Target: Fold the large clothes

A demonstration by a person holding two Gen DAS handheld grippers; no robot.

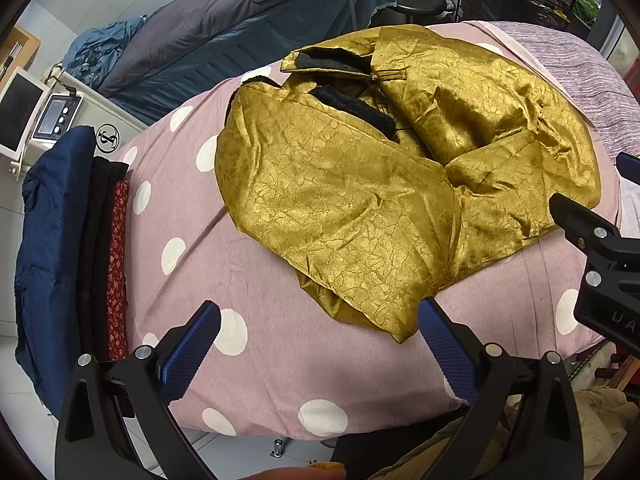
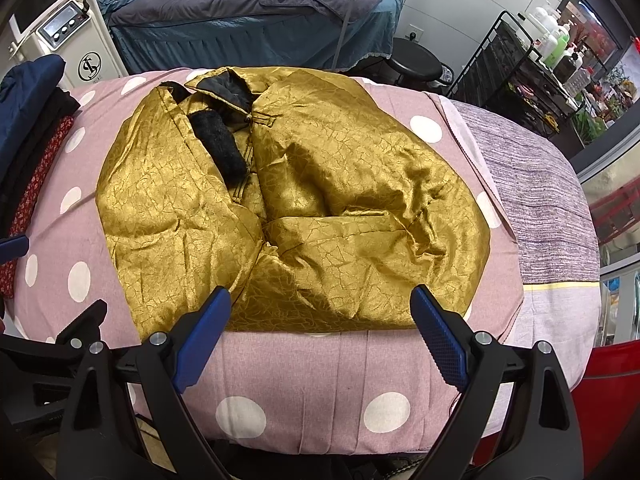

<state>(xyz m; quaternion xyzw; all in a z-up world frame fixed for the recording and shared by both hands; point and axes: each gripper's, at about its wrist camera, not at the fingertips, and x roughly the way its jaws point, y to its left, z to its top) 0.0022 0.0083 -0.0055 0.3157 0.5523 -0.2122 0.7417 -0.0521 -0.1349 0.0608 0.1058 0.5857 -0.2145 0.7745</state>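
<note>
A shiny gold padded jacket [image 1: 360, 184] with black lining and a black fur cuff [image 1: 356, 110] lies on a pink polka-dot bed cover [image 1: 248, 272]. Both sleeves are folded in across its front. It also shows in the right wrist view [image 2: 304, 208]. My left gripper [image 1: 320, 320] is open and empty, just off the jacket's near left hem corner. My right gripper [image 2: 322, 300] is open and empty above the jacket's near hem. The right gripper's body shows at the right edge of the left wrist view [image 1: 600, 248].
A stack of folded clothes, navy, black and red-patterned [image 1: 80, 240], lies at the bed's left end. A grey-purple striped blanket [image 2: 536, 184] covers the right end. Behind stand a second bed with grey bedding [image 2: 256, 4], a black stool [image 2: 416, 64], a black wire cart with bottles [image 2: 532, 60] and a white machine [image 1: 52, 116].
</note>
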